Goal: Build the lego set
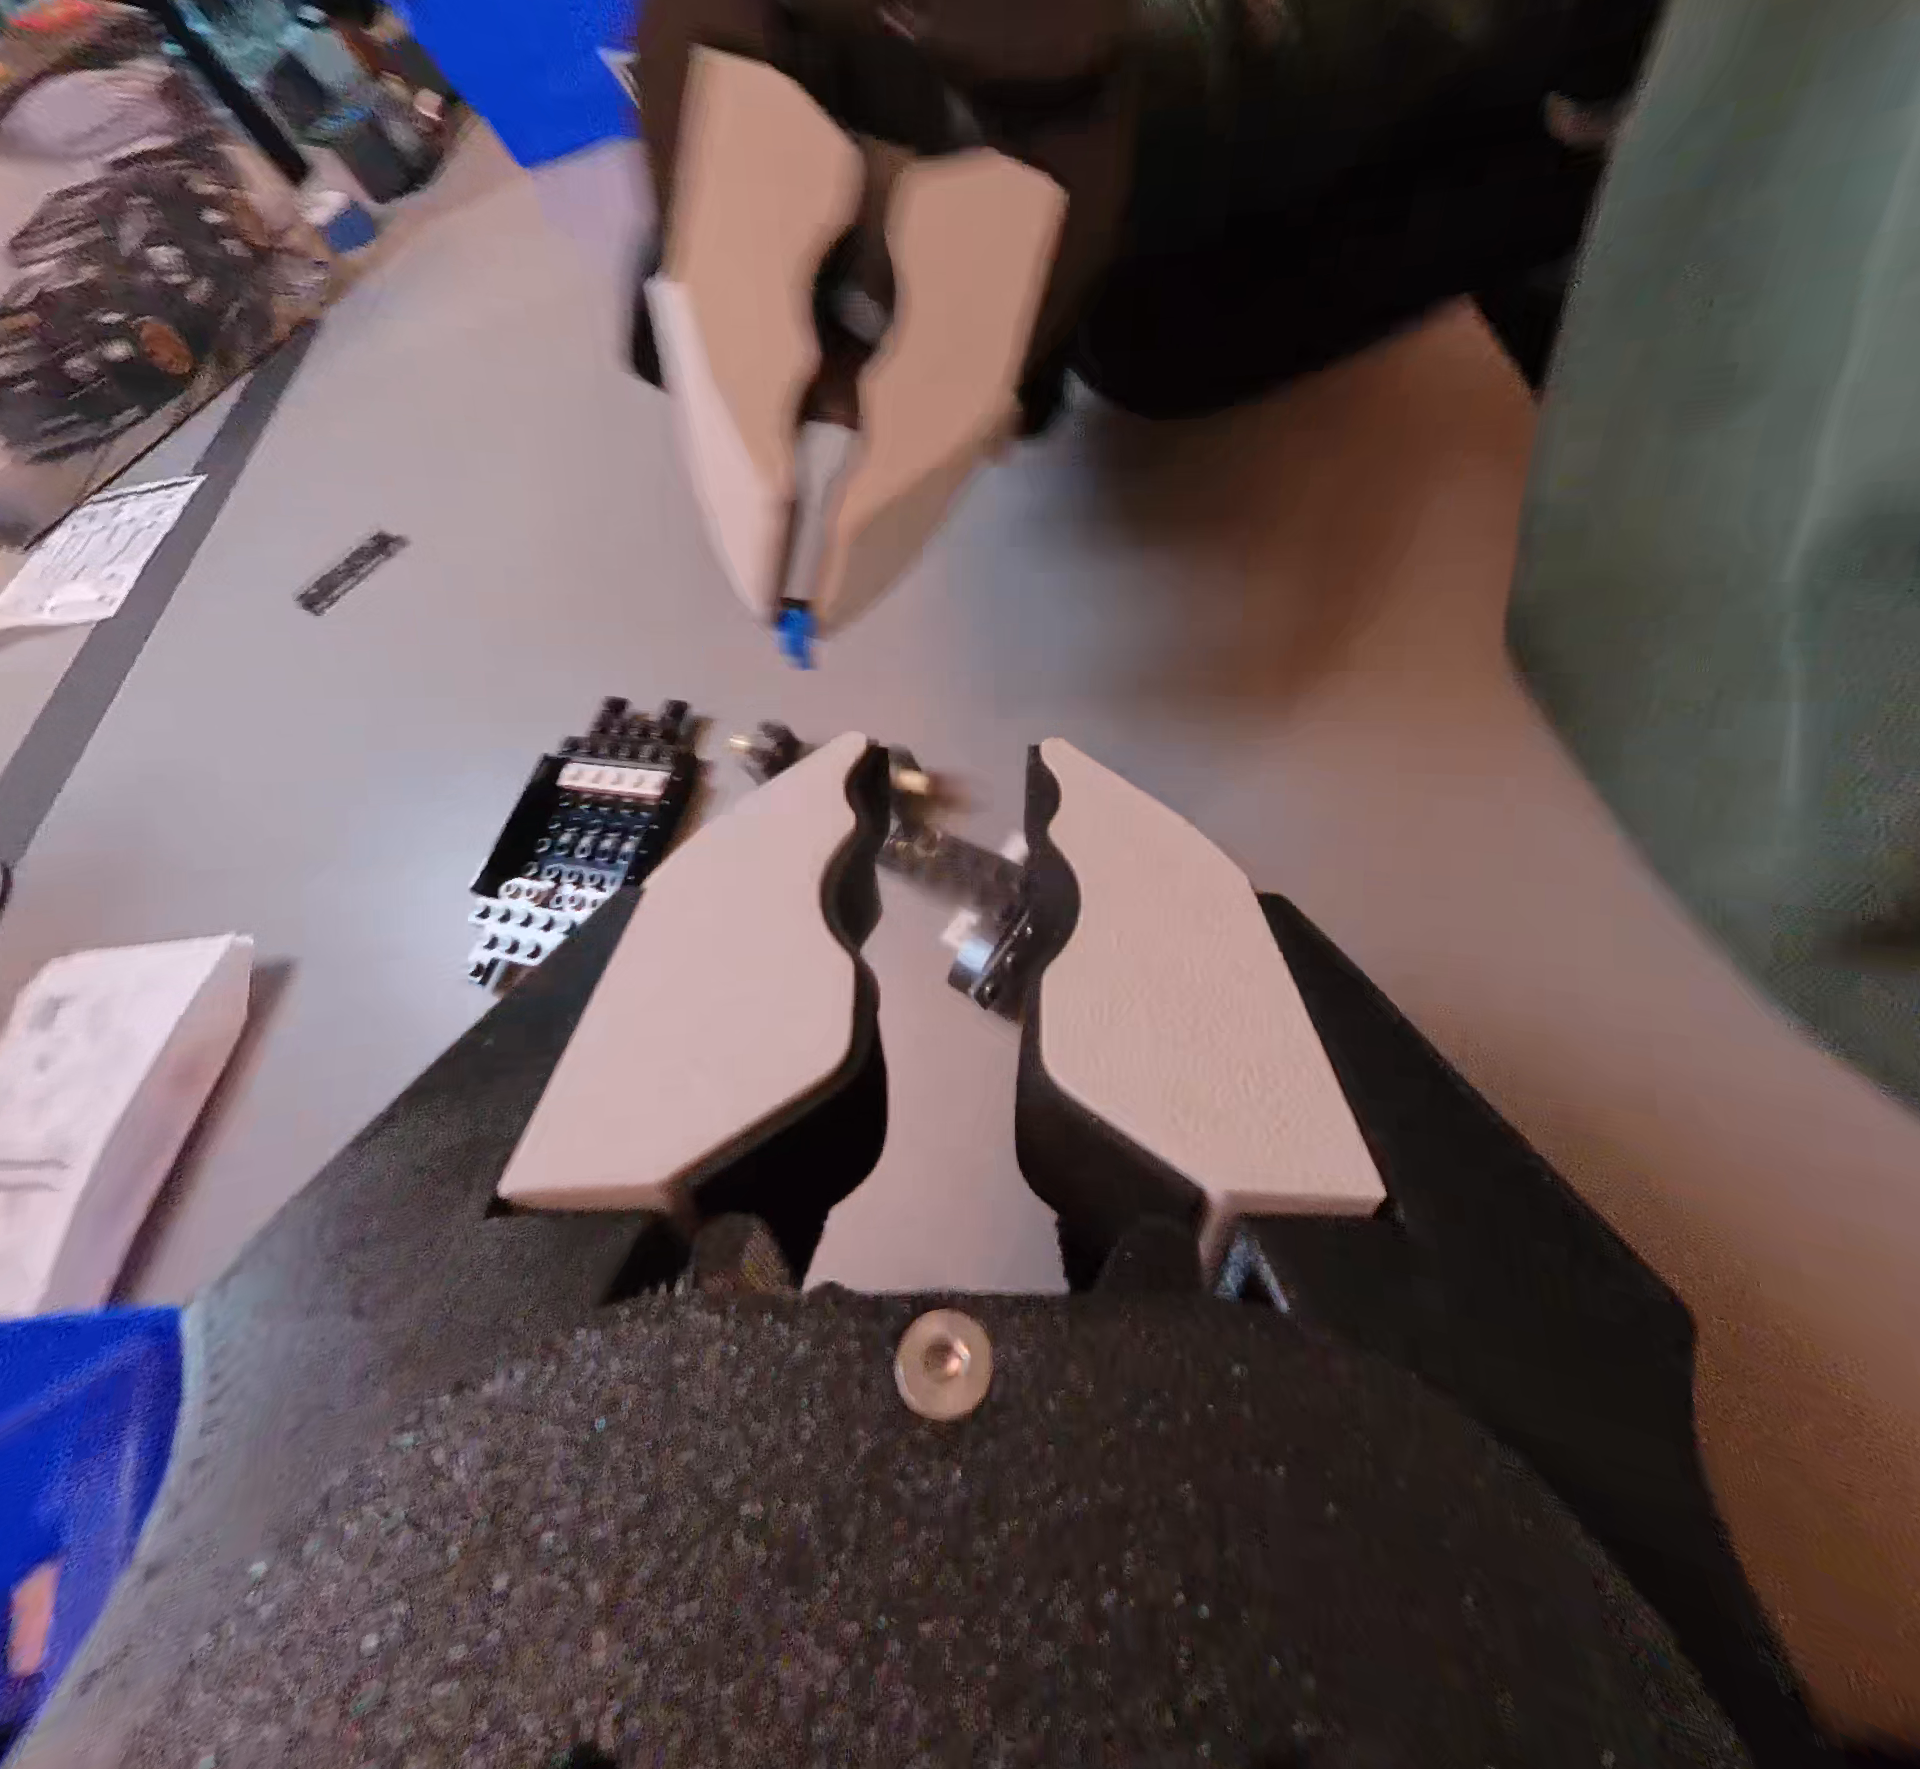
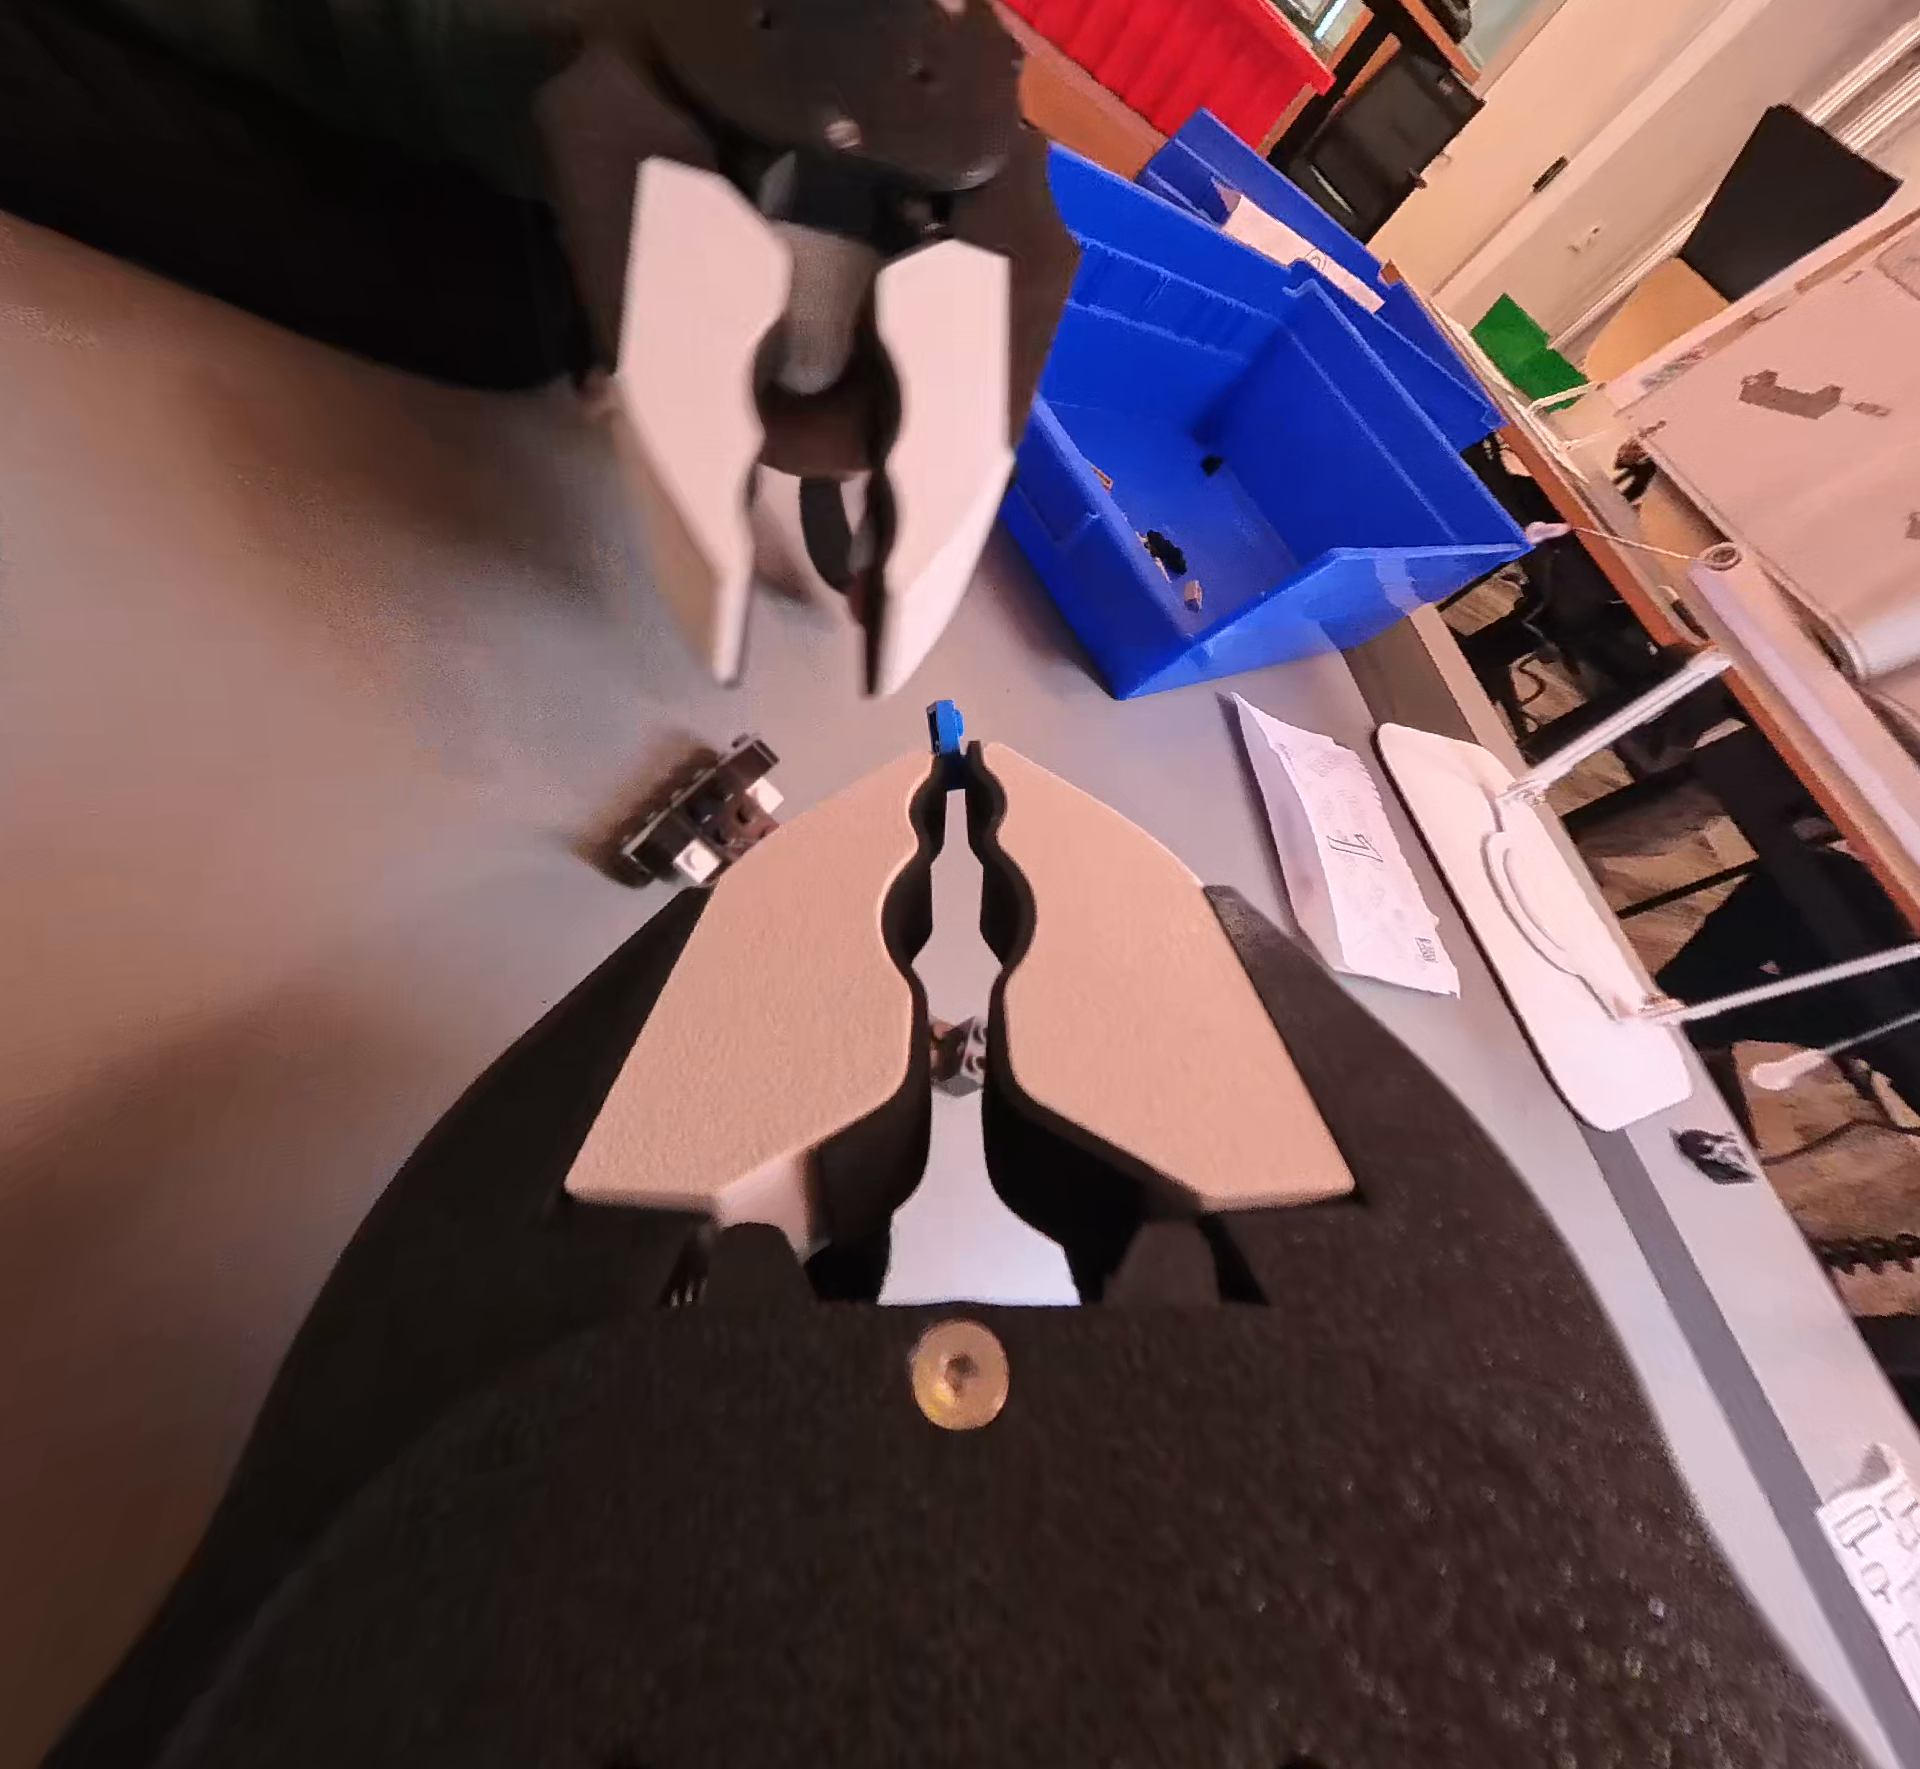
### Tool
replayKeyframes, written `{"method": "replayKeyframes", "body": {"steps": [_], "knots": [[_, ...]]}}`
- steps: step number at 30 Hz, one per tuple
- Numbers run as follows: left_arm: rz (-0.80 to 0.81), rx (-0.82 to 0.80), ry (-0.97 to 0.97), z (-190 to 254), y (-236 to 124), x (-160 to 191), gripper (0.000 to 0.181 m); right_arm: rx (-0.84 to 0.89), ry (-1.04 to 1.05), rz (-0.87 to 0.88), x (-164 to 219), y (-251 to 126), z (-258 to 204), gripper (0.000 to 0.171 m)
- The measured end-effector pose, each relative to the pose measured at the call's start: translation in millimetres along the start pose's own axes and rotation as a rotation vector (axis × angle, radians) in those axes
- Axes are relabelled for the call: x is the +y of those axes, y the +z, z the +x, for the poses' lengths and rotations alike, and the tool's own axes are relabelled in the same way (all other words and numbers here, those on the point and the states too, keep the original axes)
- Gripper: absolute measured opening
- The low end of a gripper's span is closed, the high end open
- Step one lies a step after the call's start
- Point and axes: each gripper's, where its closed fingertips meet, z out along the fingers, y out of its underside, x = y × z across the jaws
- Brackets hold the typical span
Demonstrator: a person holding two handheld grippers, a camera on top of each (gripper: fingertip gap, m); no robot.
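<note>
My right gripper (image 2: 951,765) is shut on a small blue brick piece (image 2: 945,724) that sticks out past its tips, held a little above the grey table (image 2: 468,639). In the left wrist view it (image 1: 795,605) hangs tip-down with the blue piece (image 1: 796,639) just above the table. My left gripper (image 1: 953,751) is open and empty, low over a small black brick assembly (image 1: 971,888) lying between its fingers. It also shows in the right wrist view (image 2: 800,675), above that small assembly (image 2: 696,826). A larger black and white brick build (image 1: 587,836) lies to the left.
Blue bins (image 2: 1247,472) stand at the back right, with a paper sheet (image 2: 1340,857) and a white board (image 2: 1538,930) near the table's edge. More paper sheets (image 1: 104,1096) and a blue bin corner (image 1: 73,1470) lie left. A person's forearm (image 1: 1455,784) crosses the right side. My two grippers' fingertips are within a few centimetres of each other.
</note>
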Motion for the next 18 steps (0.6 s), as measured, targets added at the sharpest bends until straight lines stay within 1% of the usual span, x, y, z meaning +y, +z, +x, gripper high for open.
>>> {"method": "replayKeyframes", "body": {"steps": [2, 3, 4, 6, 7, 10, 11, 13, 15, 16, 17, 18], "knots": [[0.104, -0.035, -0.163, -18, -8, -12, 0.021, 0.028, -0.038, -0.011, -1, 2, 0, 0.003], [0.12, -0.057, -0.26, -27, -9, -12, 0.017, 0.042, -0.059, -0.013, -3, 3, 0, 0.003], [0.142, -0.032, -0.345, -28, -8, -15, 0.019, 0.061, -0.081, -0.015, -5, 5, 0, 0.003], [0.176, 0.014, -0.489, -28, -4, -19, 0.018, 0.099, -0.14, -0.03, -7, 7, 1, 0.003], [0.182, 0.034, -0.539, -28, -2, -19, 0.019, 0.119, -0.17, -0.036, -8, 7, 2, 0.004], [0.187, 0.075, -0.647, -27, -1, -19, 0.009, 0.16, -0.24, -0.06, -8, 7, 4, 0.003], [0.184, 0.085, -0.673, -27, -1, -18, 0.008, 0.167, -0.258, -0.067, -7, 7, 4, 0.004], [0.174, 0.078, -0.664, -28, -1, -18, 0.008, 0.187, -0.284, -0.064, -8, 8, 5, 0.004], [0.161, 0.016, -0.58, -34, -5, -18, 0.008, 0.232, -0.252, -0.067, -8, 9, 11, 0.004], [0.1, -0.106, -0.504, -48, -9, -10, 0.008, 0.225, -0.197, -0.107, -1, 10, 14, 0.01], [0.023, -0.281, -0.39, -69, -20, 3, 0.008, 0.188, -0.122, -0.136, 7, 11, 14, 0.019], [-0.039, -0.451, -0.297, -91, -37, 13, 0.009, 0.154, -0.039, -0.147, 14, 11, 14, 0.024]]}}
